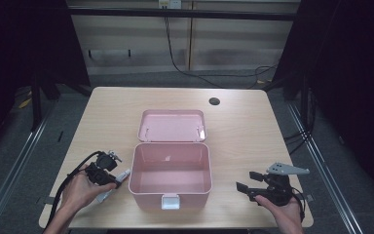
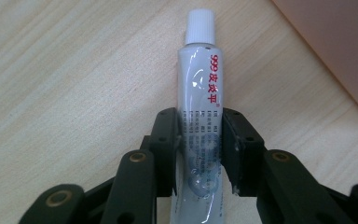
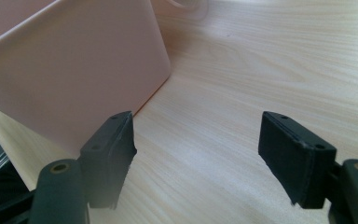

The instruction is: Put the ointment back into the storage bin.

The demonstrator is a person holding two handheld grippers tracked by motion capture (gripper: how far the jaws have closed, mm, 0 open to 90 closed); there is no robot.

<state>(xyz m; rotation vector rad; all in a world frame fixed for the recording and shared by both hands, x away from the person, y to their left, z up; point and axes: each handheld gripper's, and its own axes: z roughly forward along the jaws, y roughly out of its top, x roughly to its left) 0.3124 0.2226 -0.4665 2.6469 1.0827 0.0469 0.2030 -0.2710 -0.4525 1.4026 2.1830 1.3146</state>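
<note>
**Tube gripped beside the open box**

On the table, a pink box stands with its lid laid back. From above, the left gripper rests just beside the box's left wall. Its own view shows the jaws clamped on a white-capped tube with red lettering. Right gripper gapes, holding nothing.
</note>
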